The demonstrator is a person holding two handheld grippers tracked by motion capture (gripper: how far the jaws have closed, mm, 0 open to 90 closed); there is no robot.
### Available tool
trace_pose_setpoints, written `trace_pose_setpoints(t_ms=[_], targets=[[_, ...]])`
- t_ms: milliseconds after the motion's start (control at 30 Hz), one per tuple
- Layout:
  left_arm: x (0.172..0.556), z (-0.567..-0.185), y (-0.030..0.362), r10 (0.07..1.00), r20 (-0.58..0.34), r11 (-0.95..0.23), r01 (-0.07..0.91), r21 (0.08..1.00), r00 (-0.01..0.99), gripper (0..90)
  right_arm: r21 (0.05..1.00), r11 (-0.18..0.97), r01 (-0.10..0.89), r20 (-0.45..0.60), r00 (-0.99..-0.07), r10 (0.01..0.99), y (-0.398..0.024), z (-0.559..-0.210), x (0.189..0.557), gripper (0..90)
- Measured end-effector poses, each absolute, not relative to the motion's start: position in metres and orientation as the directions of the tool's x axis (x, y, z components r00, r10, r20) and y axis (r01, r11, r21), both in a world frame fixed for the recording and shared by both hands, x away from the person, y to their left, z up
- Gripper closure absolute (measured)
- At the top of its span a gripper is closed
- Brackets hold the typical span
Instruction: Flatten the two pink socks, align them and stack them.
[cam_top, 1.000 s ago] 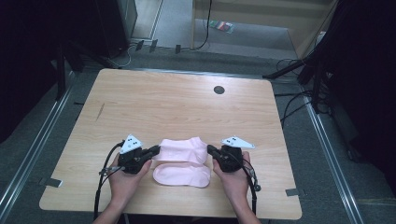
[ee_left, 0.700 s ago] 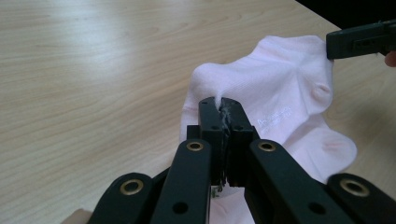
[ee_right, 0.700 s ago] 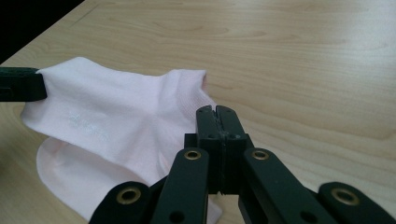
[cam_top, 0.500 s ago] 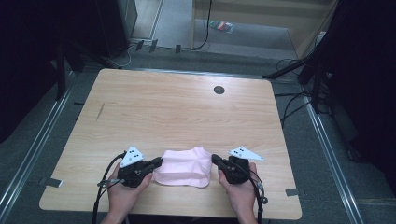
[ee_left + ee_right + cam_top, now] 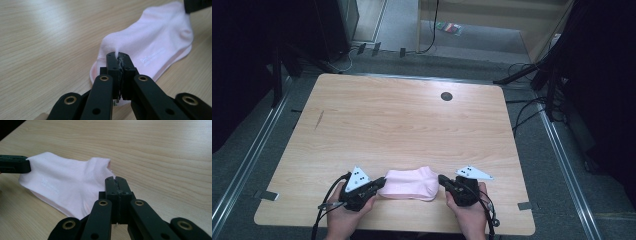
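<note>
A pale pink sock [image 5: 409, 182] lies flat near the front edge of the wooden table [image 5: 402, 120], with a second layer peeking out beneath it. My left gripper [image 5: 381, 186] is at the sock's left end, and its jaws are shut on a pinched fold of the sock [image 5: 155, 42]. My right gripper [image 5: 443, 180] is at the sock's right end, jaws shut on the edge of the sock [image 5: 67, 182]. The left gripper view catches the right gripper [image 5: 197, 5] at the far end. In the right gripper view, the left gripper [image 5: 13, 163] holds the opposite end.
A small black round hole [image 5: 446, 96] sits in the table's far right part. The front table edge [image 5: 412, 229] runs just below the person's hands. Grey floor with cables [image 5: 532, 107] and metal rails surrounds the table.
Both grippers have drawn back toward the front edge with the sock held between them. The sock has gone from a looser, taller shape to a flatter stretched one.
</note>
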State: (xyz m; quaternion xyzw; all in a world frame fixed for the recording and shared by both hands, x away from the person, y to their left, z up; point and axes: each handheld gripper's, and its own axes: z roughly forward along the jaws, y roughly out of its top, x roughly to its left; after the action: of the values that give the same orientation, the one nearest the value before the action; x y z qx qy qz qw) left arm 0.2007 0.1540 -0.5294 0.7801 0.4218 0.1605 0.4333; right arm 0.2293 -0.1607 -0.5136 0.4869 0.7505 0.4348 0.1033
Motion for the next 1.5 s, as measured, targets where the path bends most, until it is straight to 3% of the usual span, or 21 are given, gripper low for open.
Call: trace_pose_setpoints(t_ms=[400,700,767,833,867,900,967,1000,1100,1267,1367,1433,1500], targets=[[0.207,-0.550,0.152,0.783,-0.094,-0.327,0.535,0.779,0.615,88.7,0.718,0.215,0.662,0.220,-0.509,0.832,-0.154,-0.537,0.238,90.0],[0.200,-0.542,0.157,0.783,-0.074,-0.309,0.490,0.815,0.617,87.1,0.743,0.203,0.638,0.229,-0.528,0.818,-0.154,-0.526,0.230,90.0],[0.201,-0.544,0.156,0.788,-0.053,-0.329,0.492,0.806,0.613,82.2,0.742,0.204,0.639,0.229,-0.527,0.818,-0.154,-0.527,0.231,90.0],[0.204,-0.549,0.153,0.785,-0.046,-0.349,0.502,0.791,0.618,69.1,0.732,0.205,0.649,0.235,-0.523,0.819,-0.154,-0.530,0.233,90.0],[0.203,-0.549,0.154,0.786,-0.043,-0.345,0.495,0.797,0.617,69.1,0.723,0.208,0.659,0.241,-0.523,0.818,-0.154,-0.532,0.234,88.8],[0.202,-0.547,0.156,0.781,-0.047,-0.334,0.480,0.811,0.623,61.6,0.726,0.192,0.660,0.252,-0.516,0.819,-0.156,-0.535,0.236,77.1],[0.202,-0.541,0.163,0.783,-0.085,-0.277,0.468,0.839,0.616,59.2,0.733,0.171,0.658,0.269,-0.511,0.816,-0.159,-0.533,0.235,72.8],[0.202,-0.536,0.175,0.775,-0.163,-0.184,0.466,0.866,0.610,60.4,0.743,0.159,0.650,0.275,-0.513,0.813,-0.160,-0.531,0.234,71.7],[0.204,-0.532,0.184,0.760,-0.240,-0.097,0.471,0.877,0.604,71.6,0.774,0.126,0.621,0.278,-0.512,0.813,-0.159,-0.524,0.230,74.5],[0.213,-0.544,0.166,0.772,-0.205,-0.219,0.554,0.803,0.602,82.0,0.772,0.176,0.611,0.286,-0.581,0.762,-0.137,-0.527,0.226,79.3],[0.215,-0.551,0.161,0.785,-0.168,-0.274,0.577,0.770,0.597,82.1,0.740,0.229,0.633,0.277,-0.596,0.754,-0.124,-0.538,0.226,80.3],[0.214,-0.551,0.158,0.800,-0.090,-0.327,0.557,0.763,0.593,79.3,0.718,0.251,0.649,0.260,-0.584,0.769,-0.122,-0.544,0.226,82.5],[0.215,-0.551,0.160,0.803,-0.111,-0.308,0.567,0.764,0.586,78.4,0.709,0.248,0.660,0.268,-0.577,0.771,-0.125,-0.547,0.227,85.4]])
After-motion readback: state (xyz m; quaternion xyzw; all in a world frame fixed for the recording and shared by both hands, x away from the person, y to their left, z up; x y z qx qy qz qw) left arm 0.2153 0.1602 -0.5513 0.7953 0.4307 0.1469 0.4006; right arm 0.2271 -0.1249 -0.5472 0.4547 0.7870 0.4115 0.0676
